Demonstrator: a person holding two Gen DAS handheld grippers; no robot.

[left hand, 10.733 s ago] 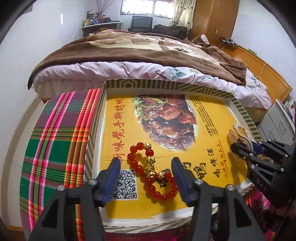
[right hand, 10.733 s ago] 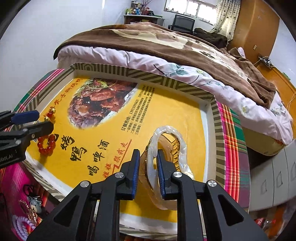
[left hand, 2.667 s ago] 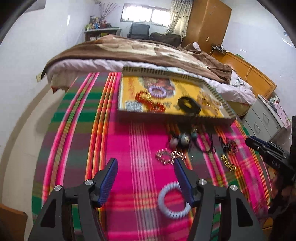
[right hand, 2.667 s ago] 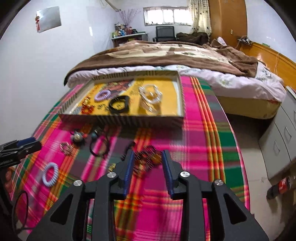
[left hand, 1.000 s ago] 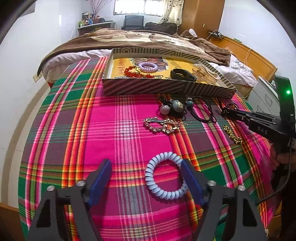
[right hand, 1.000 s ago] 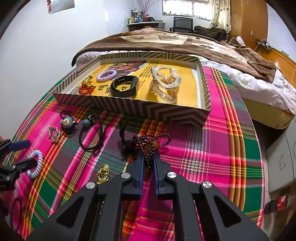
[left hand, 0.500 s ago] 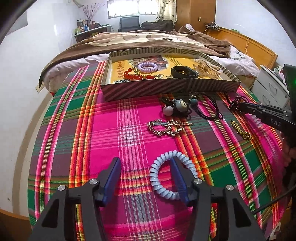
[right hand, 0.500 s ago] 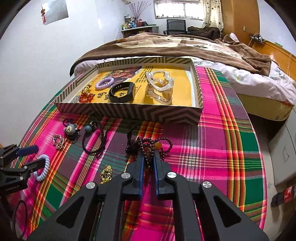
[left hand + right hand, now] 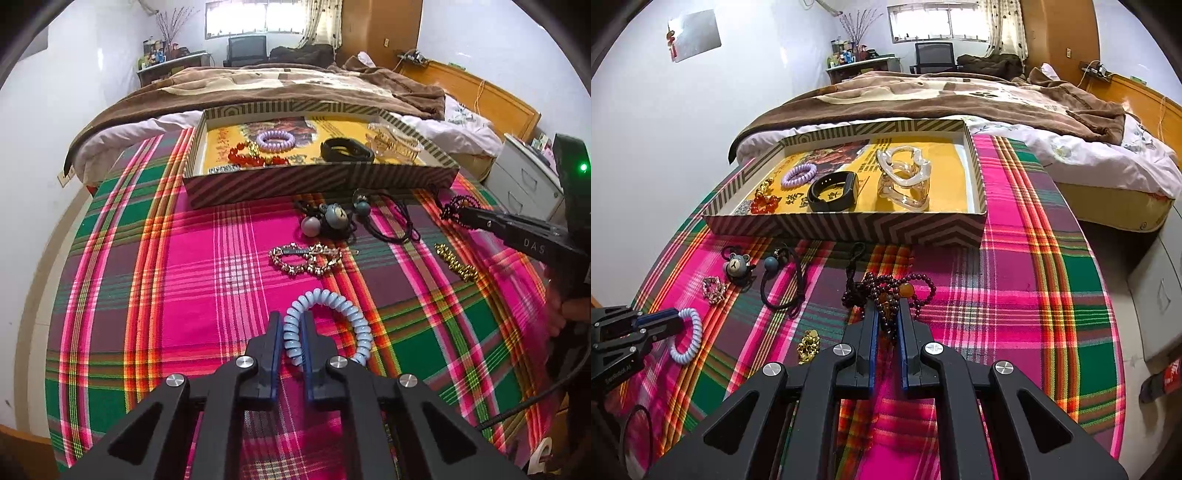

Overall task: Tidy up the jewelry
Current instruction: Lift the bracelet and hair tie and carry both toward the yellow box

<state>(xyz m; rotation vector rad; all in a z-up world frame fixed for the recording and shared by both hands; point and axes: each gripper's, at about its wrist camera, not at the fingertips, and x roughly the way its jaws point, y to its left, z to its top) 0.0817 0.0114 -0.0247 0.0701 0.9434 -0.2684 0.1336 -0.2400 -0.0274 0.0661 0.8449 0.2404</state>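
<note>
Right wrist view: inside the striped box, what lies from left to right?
Red bead bracelet → purple coil hair tie → black wristband → clear chain-link bracelet.

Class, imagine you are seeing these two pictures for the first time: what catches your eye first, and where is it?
First, the loud pink and green plaid cloth under everything. On it, the left gripper is shut on a pale blue spiral hair tie near the front, and the right gripper is shut on a dark beaded bracelet. Behind them sits a striped box already holding several pieces.
</note>
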